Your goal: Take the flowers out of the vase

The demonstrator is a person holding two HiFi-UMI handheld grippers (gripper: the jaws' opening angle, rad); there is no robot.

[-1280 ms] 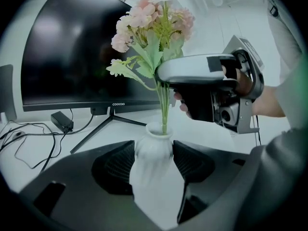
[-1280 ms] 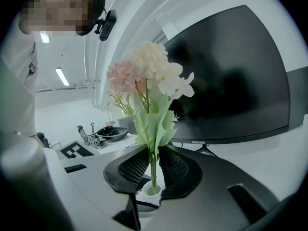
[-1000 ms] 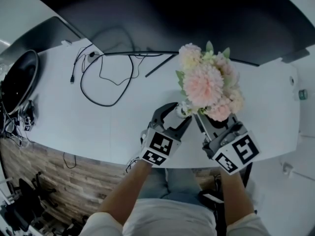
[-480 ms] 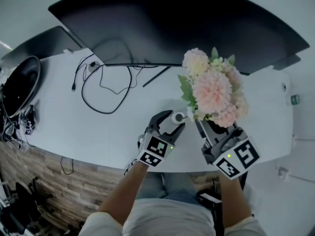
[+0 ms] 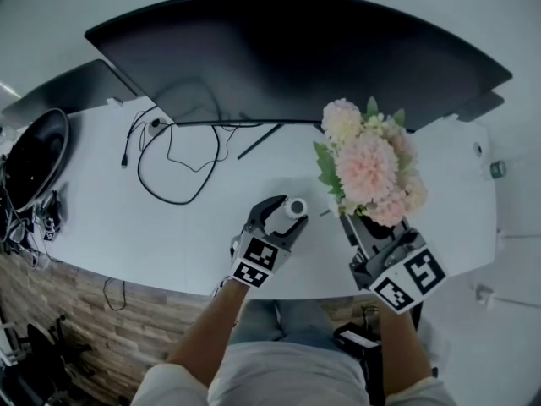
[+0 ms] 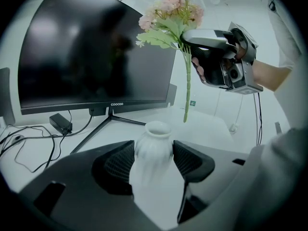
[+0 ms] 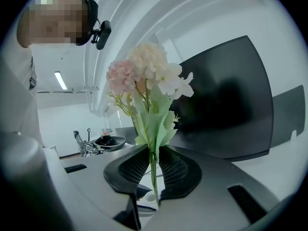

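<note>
left gripper (image 5: 286,214) grips vase (image 6: 154,150) | right gripper (image 7: 153,166) grips flowers (image 5: 368,167) | stem (image 6: 186,90) apparently above rim (image 6: 158,127)

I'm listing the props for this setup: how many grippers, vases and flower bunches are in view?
Grippers: 2, the left gripper and the right gripper
Vases: 1, the white vase
Flower bunches: 1, the pink flower bunch
Total: 4
</note>
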